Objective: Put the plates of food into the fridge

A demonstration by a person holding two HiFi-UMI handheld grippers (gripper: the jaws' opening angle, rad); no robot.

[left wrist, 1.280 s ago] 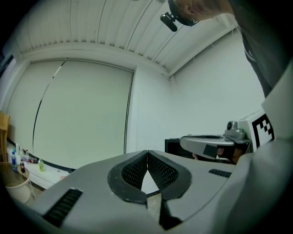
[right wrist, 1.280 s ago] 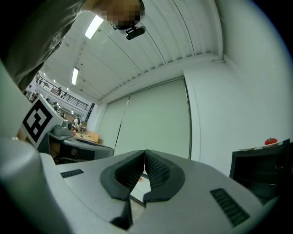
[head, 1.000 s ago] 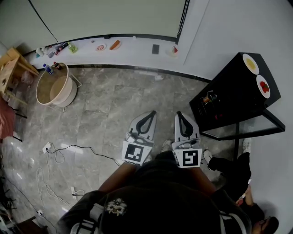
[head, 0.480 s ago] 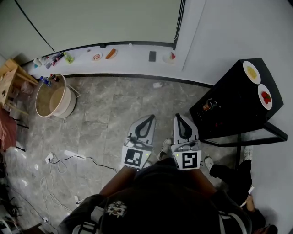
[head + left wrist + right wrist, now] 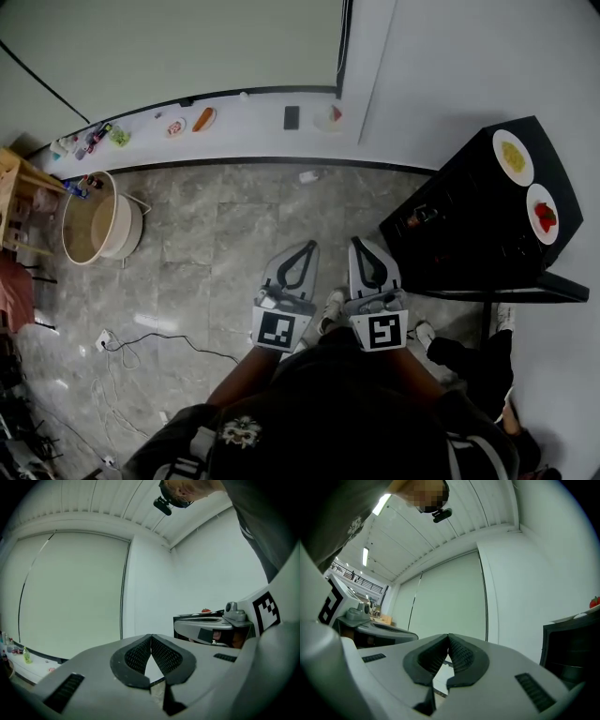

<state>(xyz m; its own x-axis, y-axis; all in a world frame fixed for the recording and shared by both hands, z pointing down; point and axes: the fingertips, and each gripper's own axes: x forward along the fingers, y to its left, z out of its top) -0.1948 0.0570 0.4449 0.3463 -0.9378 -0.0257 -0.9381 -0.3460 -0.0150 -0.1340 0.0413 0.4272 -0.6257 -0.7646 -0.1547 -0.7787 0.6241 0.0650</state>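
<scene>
Above the tile floor, we're holding the left gripper and right gripper closed, both empty; the yellow-food plate and red-food plate are sitting atop the fridge.

Two plates atop fridge at right, tub on floor at left

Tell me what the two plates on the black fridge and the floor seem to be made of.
Plate of yellow food, plate of red food: plain white and smooth, likely ceramic or melamine; too small to tell. Floor: grey veined tiles, stone or stone-look, semi-gloss, judging by grout lines and sheen.
</scene>
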